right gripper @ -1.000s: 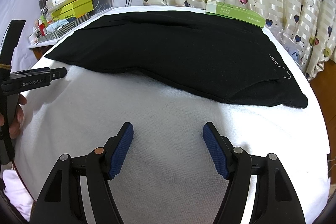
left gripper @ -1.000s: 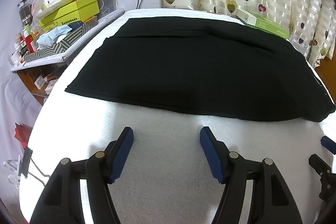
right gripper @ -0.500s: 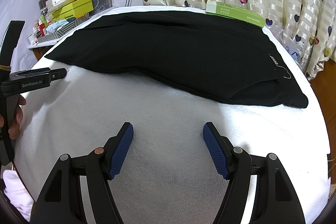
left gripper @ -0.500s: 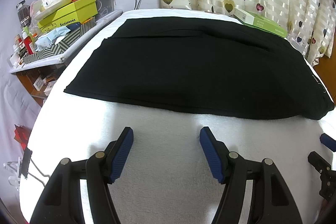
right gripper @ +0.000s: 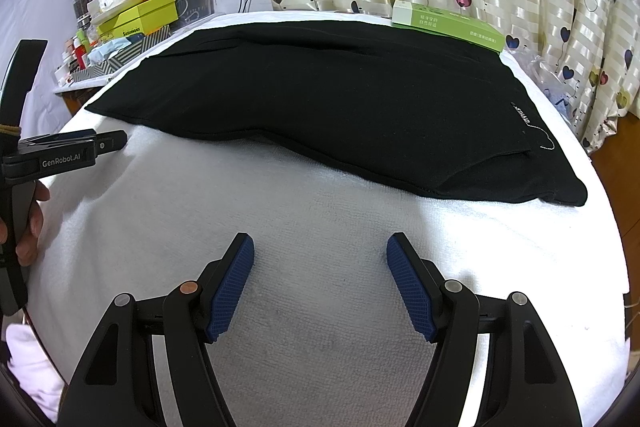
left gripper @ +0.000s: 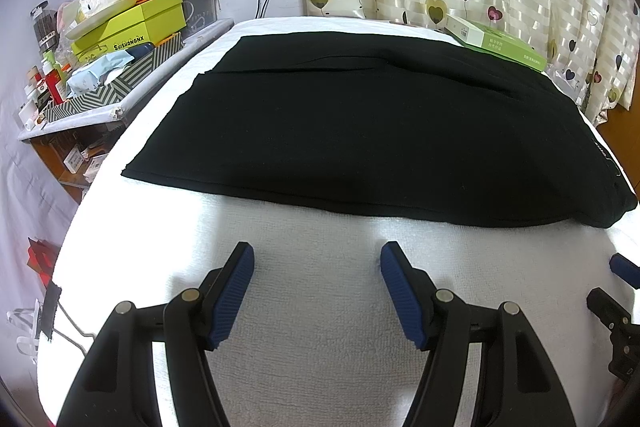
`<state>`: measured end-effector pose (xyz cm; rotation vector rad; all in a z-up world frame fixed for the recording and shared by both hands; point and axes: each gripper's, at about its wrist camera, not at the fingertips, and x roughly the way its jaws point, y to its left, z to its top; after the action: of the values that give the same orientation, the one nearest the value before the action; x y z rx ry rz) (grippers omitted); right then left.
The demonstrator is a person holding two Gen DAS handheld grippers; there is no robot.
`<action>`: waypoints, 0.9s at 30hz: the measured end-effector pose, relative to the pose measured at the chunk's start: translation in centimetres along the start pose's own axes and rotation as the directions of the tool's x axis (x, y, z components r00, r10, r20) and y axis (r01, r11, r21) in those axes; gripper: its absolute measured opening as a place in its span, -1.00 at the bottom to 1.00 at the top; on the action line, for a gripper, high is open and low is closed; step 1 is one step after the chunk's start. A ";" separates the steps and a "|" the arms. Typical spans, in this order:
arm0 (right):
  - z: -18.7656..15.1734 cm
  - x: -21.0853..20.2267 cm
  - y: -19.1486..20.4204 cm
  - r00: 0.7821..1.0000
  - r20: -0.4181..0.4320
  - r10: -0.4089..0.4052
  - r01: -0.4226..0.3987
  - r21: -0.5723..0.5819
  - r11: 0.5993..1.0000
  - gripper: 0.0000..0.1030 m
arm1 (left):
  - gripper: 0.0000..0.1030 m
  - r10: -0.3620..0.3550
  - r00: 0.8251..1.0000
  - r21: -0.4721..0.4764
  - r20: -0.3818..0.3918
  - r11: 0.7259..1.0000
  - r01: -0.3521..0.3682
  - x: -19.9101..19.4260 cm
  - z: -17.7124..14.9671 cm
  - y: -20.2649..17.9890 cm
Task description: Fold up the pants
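Little is changed since a second ago: only a slight leftward shift of the left wrist view is seen. Left gripper (left gripper: 316,291) and right gripper (right gripper: 320,283) are held spread wide, empty, above bare white towel (right gripper: 320,227). Black pants (left gripper: 360,131) are laid flat beyond, near hem clear of both.
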<state>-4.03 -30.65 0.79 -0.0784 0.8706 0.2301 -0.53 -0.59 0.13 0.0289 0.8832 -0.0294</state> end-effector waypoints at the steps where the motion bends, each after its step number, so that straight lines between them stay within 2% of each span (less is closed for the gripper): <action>1: 0.0 0.0 0.0 1.000 0.000 0.000 0.000 0.000 1.000 0.35 | 0.32 0.000 1.000 0.000 0.000 1.000 0.000 0.0 0.0 0.0; 27: 0.0 0.0 0.2 1.000 0.000 -0.001 0.001 0.000 1.000 0.35 | 0.33 -0.002 1.000 -0.001 -0.001 1.000 0.002 0.0 0.0 -0.1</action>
<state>-4.05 -30.46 0.76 -0.0788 0.8701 0.2296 -0.55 -0.64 0.12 0.0266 0.8840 -0.0311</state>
